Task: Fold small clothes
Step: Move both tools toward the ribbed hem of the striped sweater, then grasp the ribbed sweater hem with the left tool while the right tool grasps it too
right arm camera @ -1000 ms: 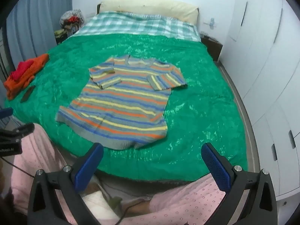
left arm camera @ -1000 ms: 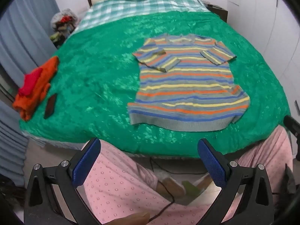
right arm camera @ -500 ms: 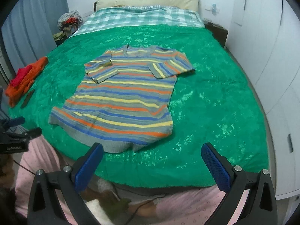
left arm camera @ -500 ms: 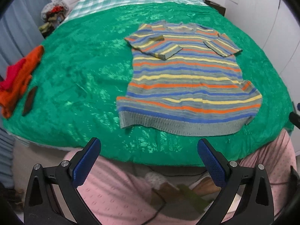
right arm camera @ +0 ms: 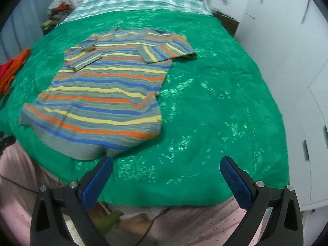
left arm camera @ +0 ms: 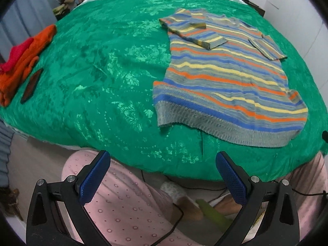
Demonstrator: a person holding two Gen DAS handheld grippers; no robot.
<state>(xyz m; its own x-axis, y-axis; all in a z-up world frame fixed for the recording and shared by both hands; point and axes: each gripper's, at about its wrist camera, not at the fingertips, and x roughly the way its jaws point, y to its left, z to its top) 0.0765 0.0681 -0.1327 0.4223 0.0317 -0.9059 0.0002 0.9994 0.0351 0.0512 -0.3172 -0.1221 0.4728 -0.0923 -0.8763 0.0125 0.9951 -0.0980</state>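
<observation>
A striped knit sweater [left arm camera: 223, 75] in grey, blue, orange and yellow lies flat on the green bedspread [left arm camera: 106, 65], both sleeves folded in over its chest, hem toward me. It also shows in the right wrist view [right arm camera: 106, 94]. My left gripper [left arm camera: 162, 172] is open and empty, just off the bed's near edge, short of the hem's left corner. My right gripper [right arm camera: 166, 176] is open and empty, over the bed's near edge, to the right of the hem.
Orange and red clothes [left arm camera: 22, 59] lie at the bed's left edge beside a dark flat object [left arm camera: 30, 86]. A checked blanket [right arm camera: 141, 2] covers the bed's far end. White cupboards [right arm camera: 307, 82] stand on the right. My pink-clad legs [left arm camera: 127, 205] are below.
Both grippers have moved forward toward the bed, so the sweater looms larger. The left view has swung left, putting the sweater to its right. Both stay open.
</observation>
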